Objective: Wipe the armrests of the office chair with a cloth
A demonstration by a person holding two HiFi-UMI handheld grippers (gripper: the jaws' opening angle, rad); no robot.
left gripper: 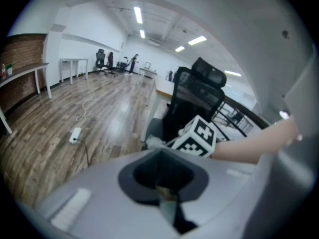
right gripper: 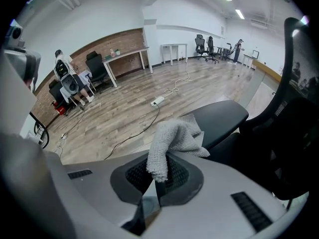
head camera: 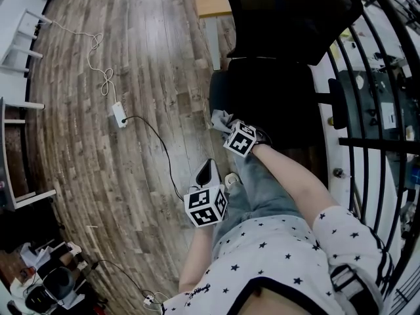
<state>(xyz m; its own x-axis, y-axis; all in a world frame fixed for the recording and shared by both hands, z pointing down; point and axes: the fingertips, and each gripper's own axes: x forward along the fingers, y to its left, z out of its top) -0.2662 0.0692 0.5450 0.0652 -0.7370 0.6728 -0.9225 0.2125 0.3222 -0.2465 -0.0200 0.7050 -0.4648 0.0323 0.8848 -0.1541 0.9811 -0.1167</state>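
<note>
A black office chair (head camera: 282, 58) stands in front of me, its left armrest (head camera: 219, 97) nearest the grippers. My right gripper (right gripper: 152, 193) is shut on a grey cloth (right gripper: 174, 138), which bunches up over the near end of the armrest (right gripper: 222, 118). In the head view the cloth (head camera: 221, 119) lies against the armrest's end, just ahead of the right gripper's marker cube (head camera: 241, 138). My left gripper (left gripper: 167, 203) is lower and further back, jaws together with nothing in them, its cube (head camera: 207, 206) beside my leg. It faces the chair (left gripper: 197, 96).
A white power strip (head camera: 119, 114) with cables lies on the wood floor to the left. A black metal railing (head camera: 367, 110) runs along the right behind the chair. White desk legs (head camera: 20, 51) stand at far left, and a pale desk edge (head camera: 211, 5) behind the chair.
</note>
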